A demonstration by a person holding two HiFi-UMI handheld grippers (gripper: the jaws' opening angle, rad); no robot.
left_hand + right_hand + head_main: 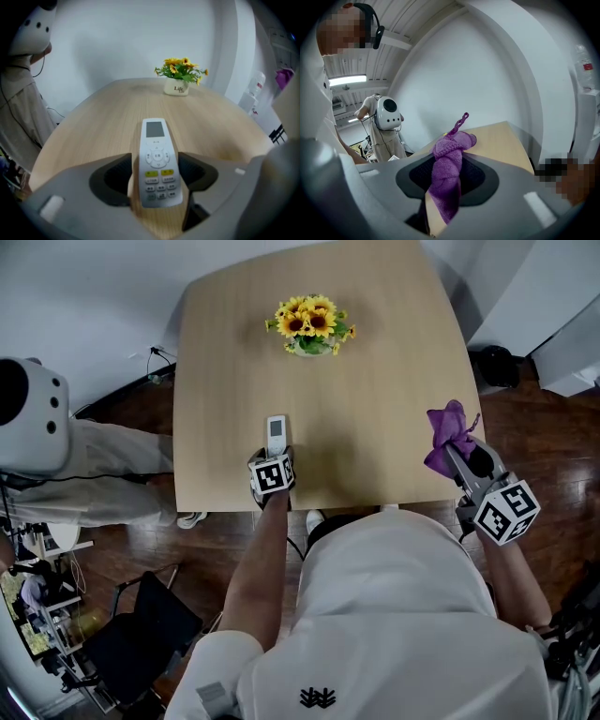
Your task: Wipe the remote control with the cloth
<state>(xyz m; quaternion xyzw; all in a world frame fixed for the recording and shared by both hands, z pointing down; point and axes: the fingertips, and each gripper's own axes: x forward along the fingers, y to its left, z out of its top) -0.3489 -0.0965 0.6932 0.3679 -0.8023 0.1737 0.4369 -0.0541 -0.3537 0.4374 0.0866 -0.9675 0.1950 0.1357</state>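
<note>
Remote control [276, 434], white with a small screen, lies flat on the wooden table [384, 381], close to the edge on my side, with its screen end pointing away from me. My left gripper [273, 458] is around its near end: the jaws stand partly apart, one on each side of the remote, and their pads do not press on it. The cloth [448, 437] is purple, and my right gripper [460, 458] holds it with closed jaws; it is bunched up above the right corner of the table, well apart from the remote. At the far side of the table stands a small white pot of sunflowers [312, 324].
</note>
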